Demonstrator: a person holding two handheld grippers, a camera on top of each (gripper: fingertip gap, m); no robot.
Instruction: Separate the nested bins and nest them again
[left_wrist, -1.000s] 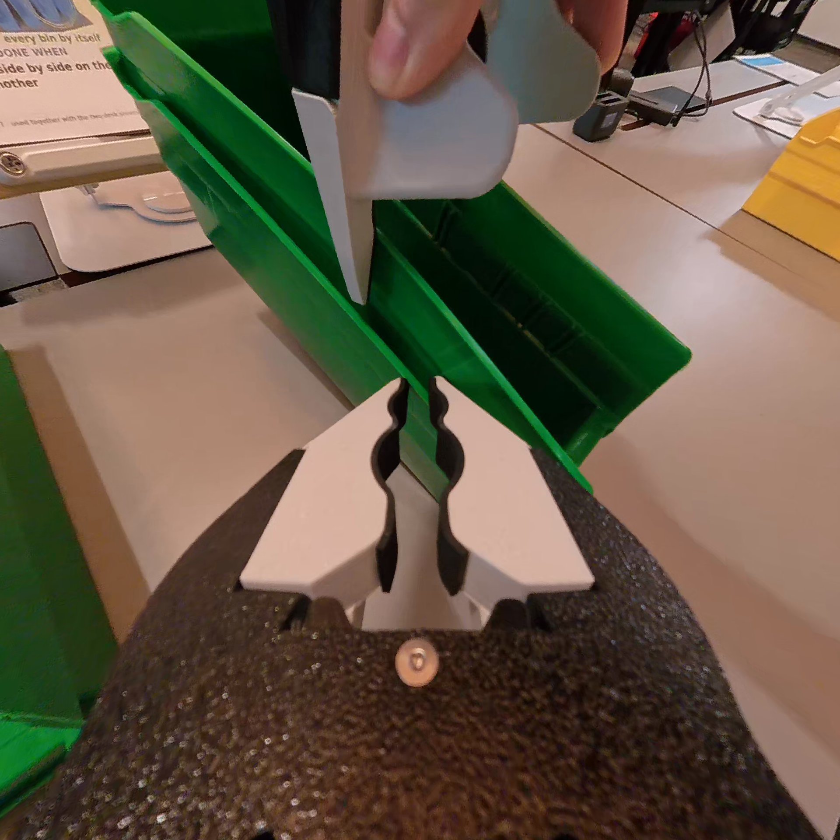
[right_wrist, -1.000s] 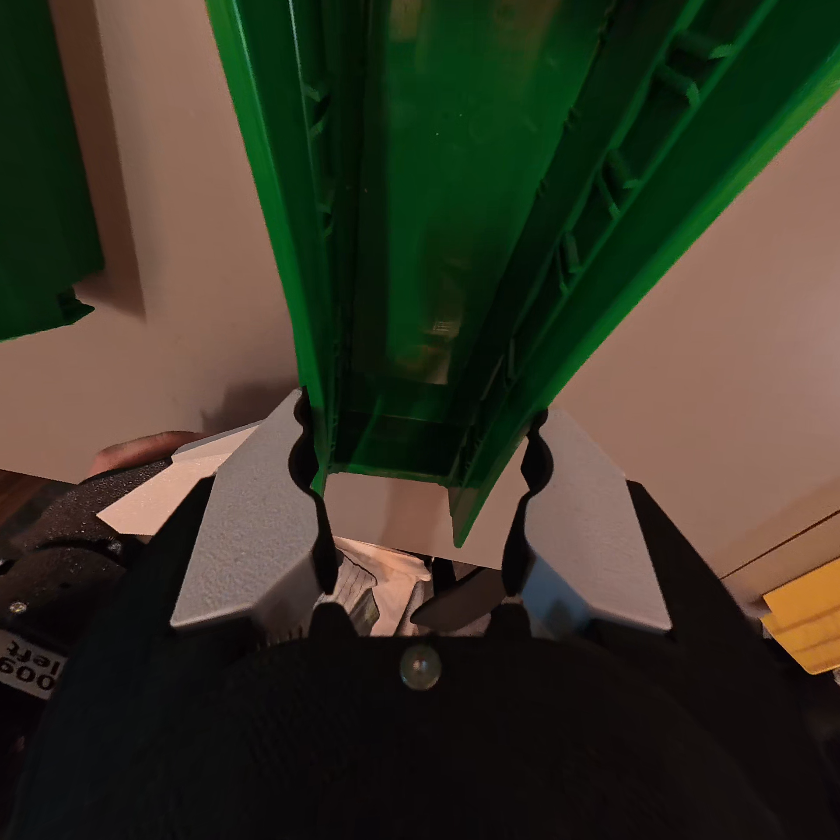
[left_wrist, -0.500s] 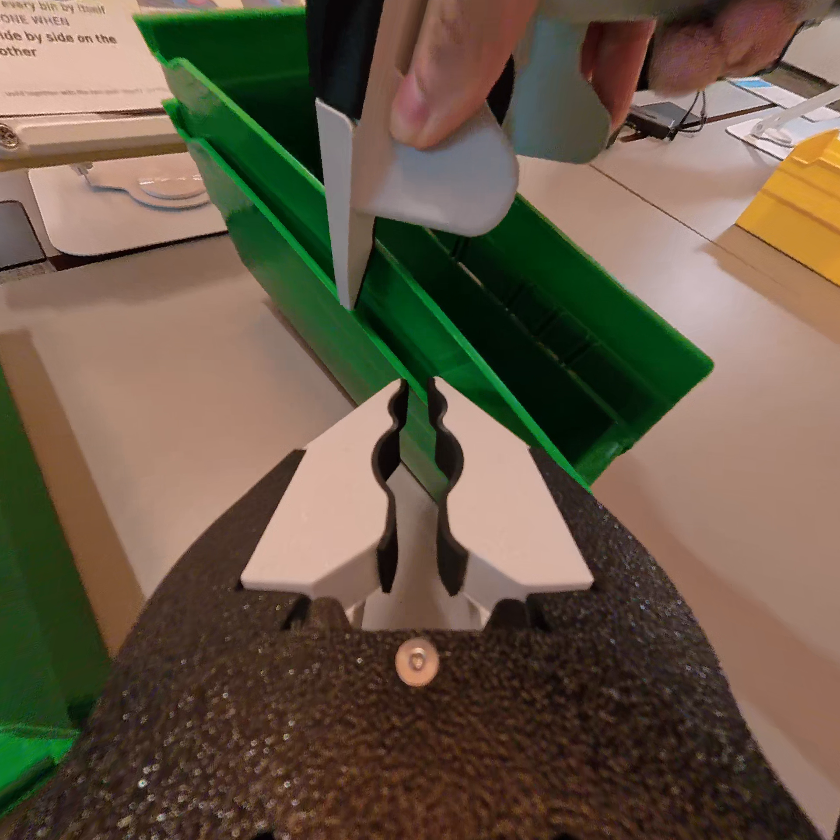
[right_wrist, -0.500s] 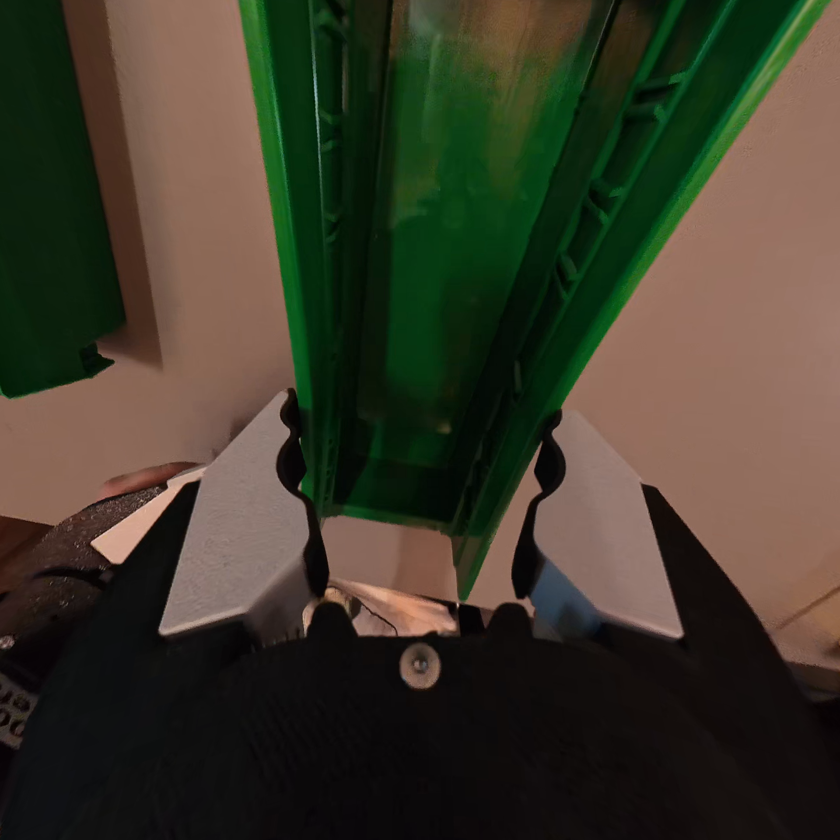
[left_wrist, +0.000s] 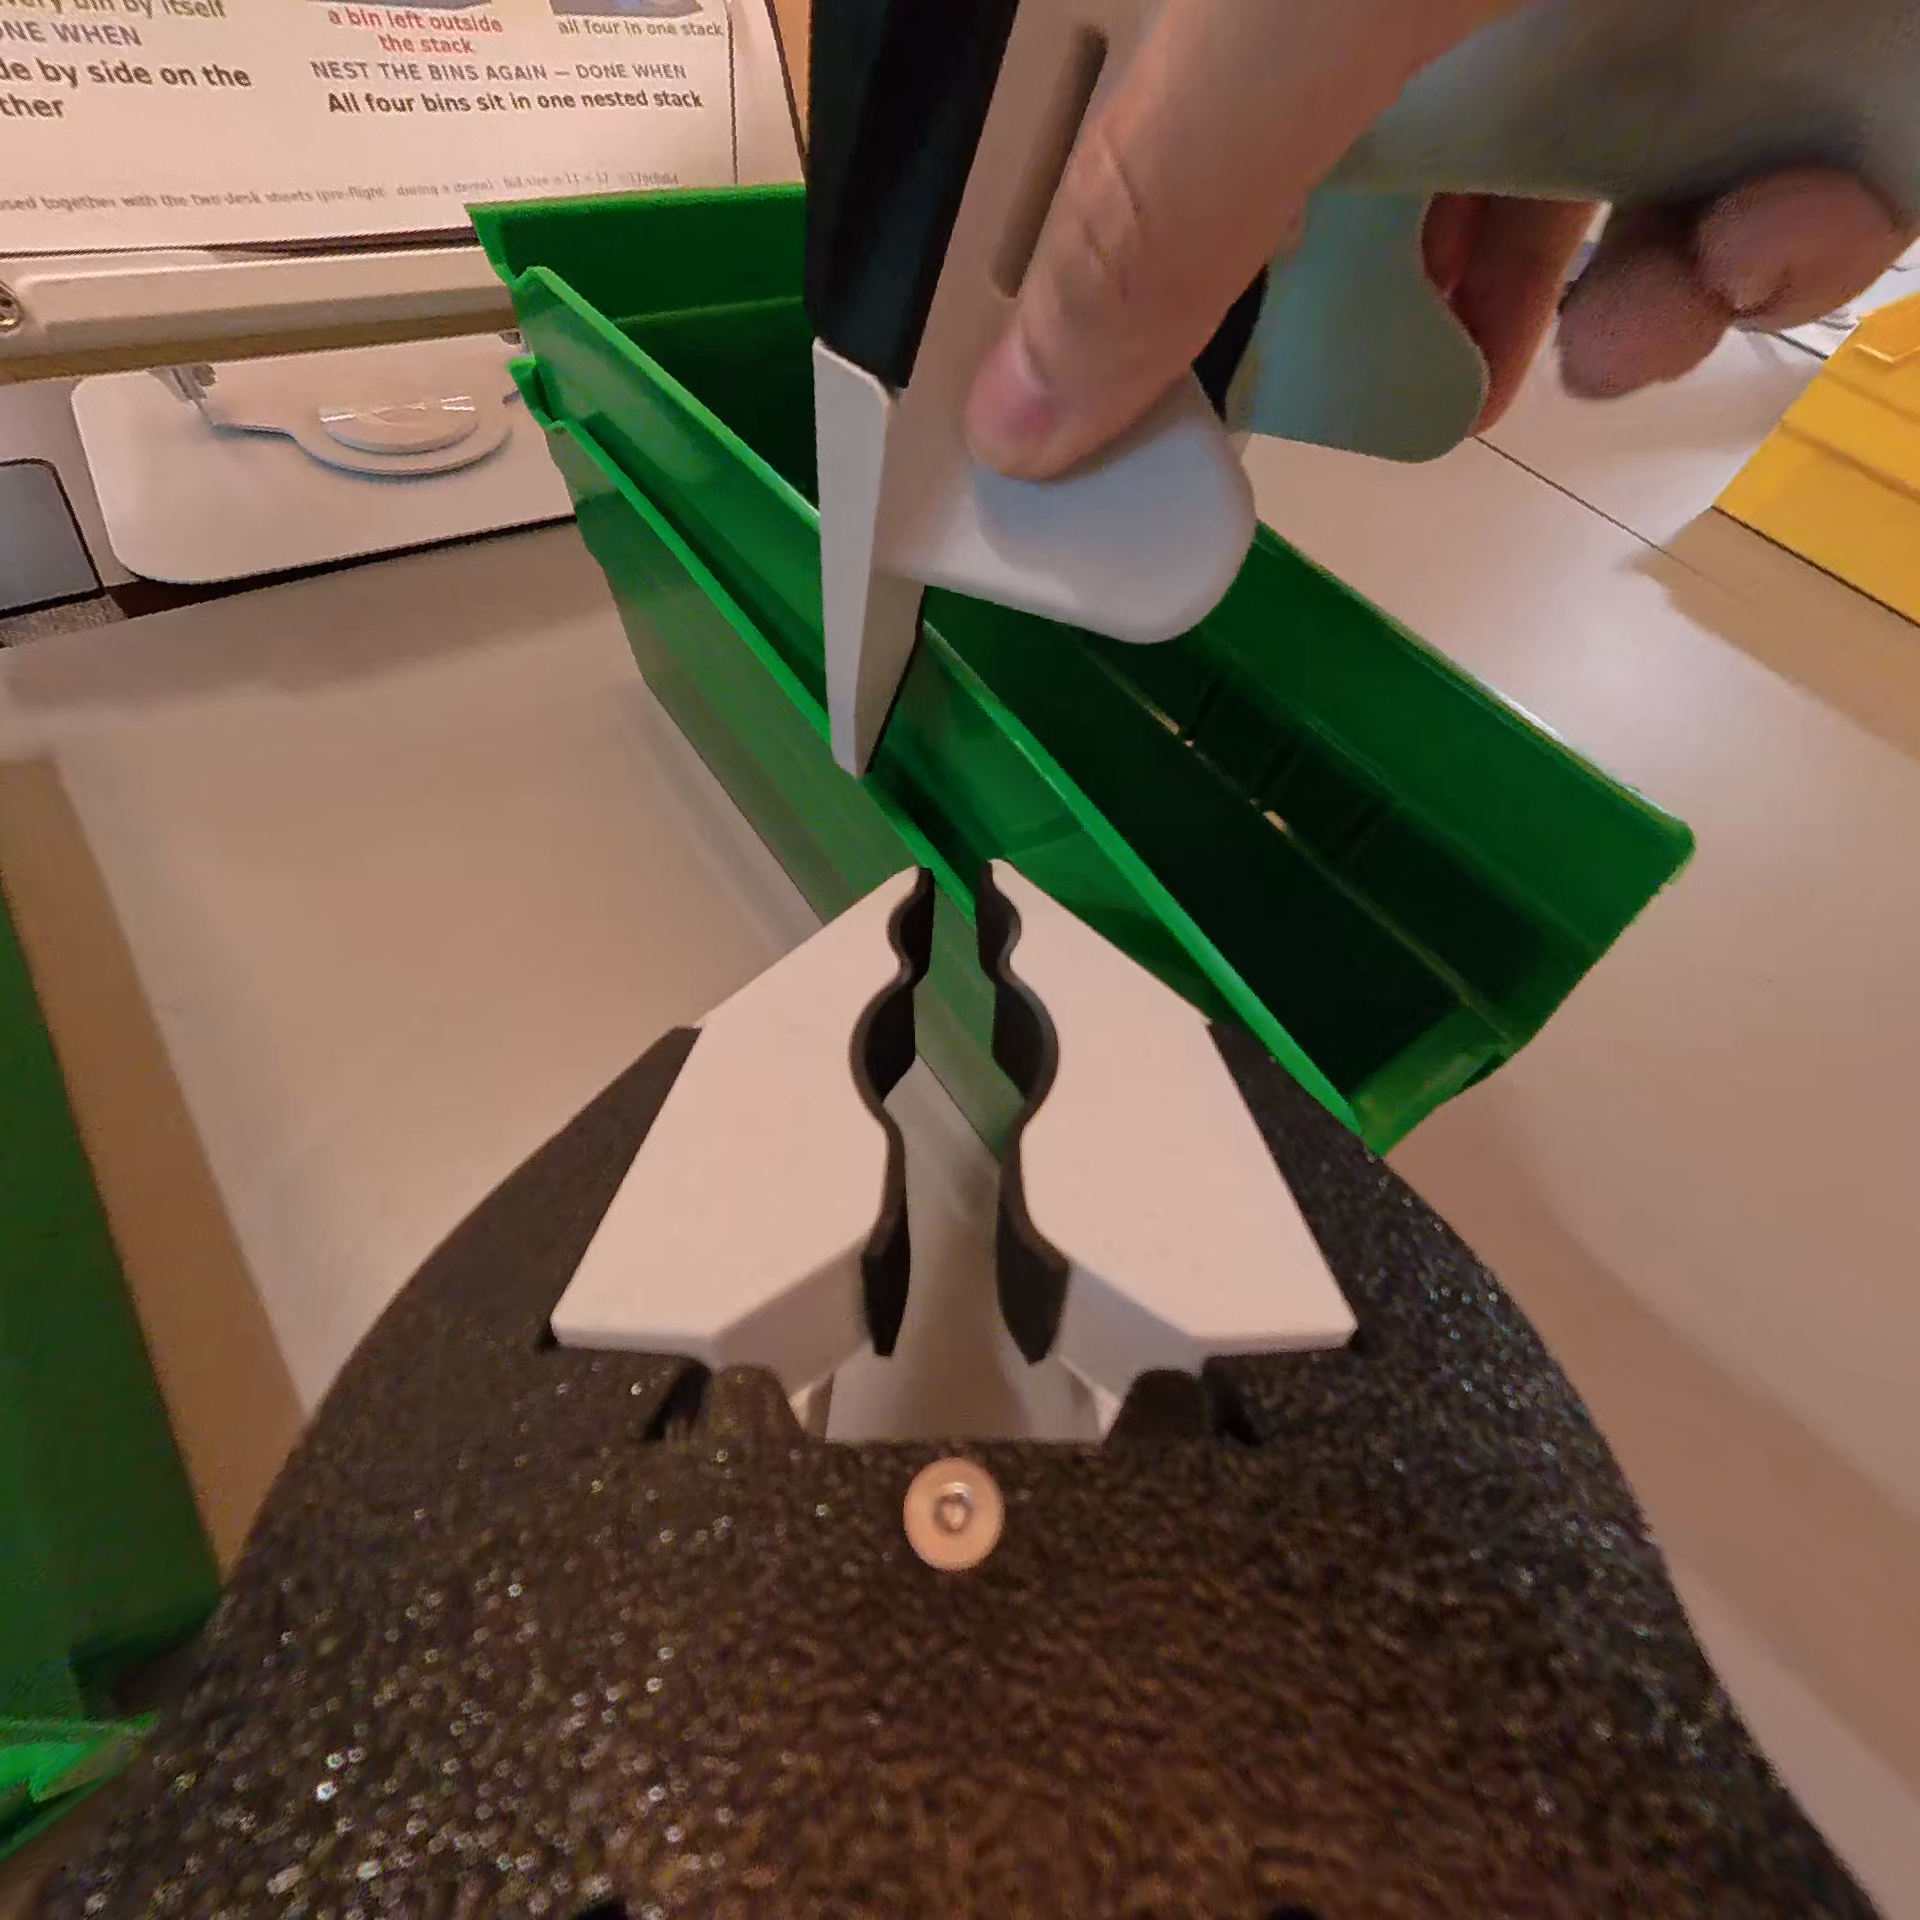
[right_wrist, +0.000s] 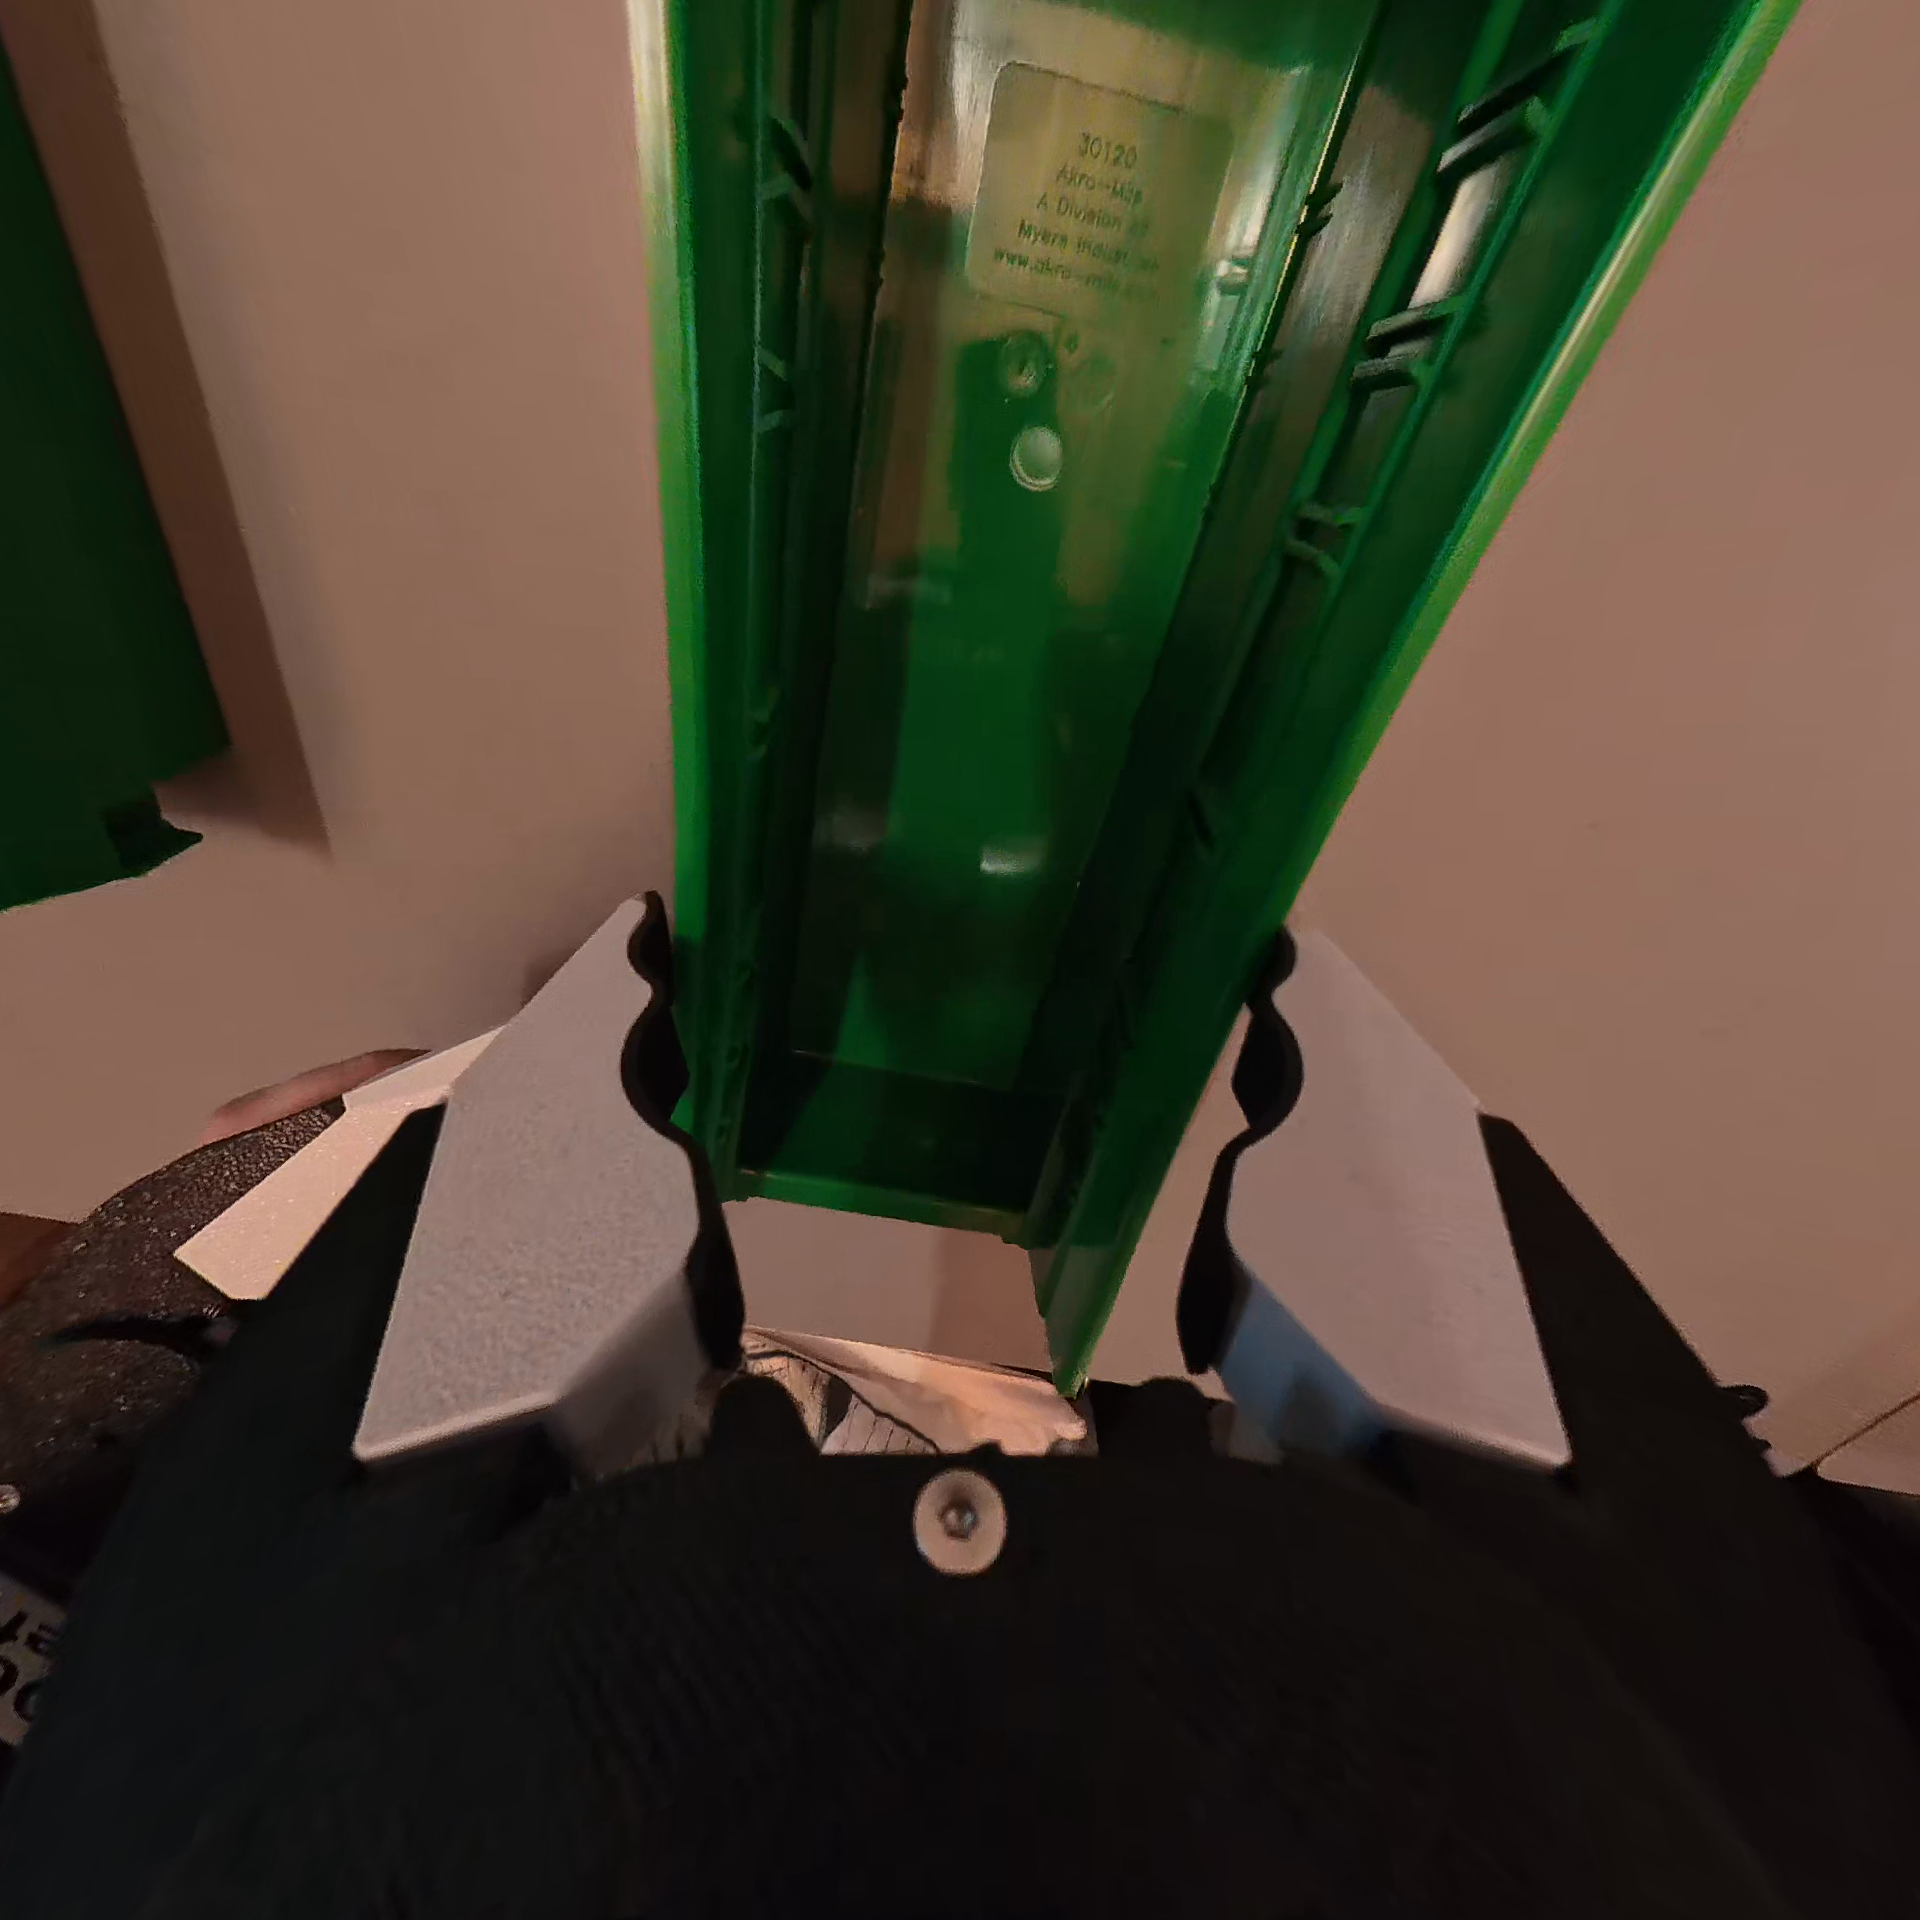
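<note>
Here 2 nested green bins (left_wrist: 1299, 831) hang tilted above the table (left_wrist: 416, 831). The left hand-held gripper (left_wrist: 951, 997) pinches their near side wall; the right hand-held gripper (right_wrist: 961, 1132) straddles them, spread. Another bin (right_wrist: 83, 520) lies far left.

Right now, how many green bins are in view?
3. Two are nested at the centre, an inner bin inside an outer bin; a third bin lies at the left edge. Others may be hidden.

A beige tabletop (left_wrist: 416, 831) carries a printed sheet (left_wrist: 364, 114) on a white stand (left_wrist: 301, 457) at the far edge, and a yellow bin (left_wrist: 1839, 488) far right.
</note>
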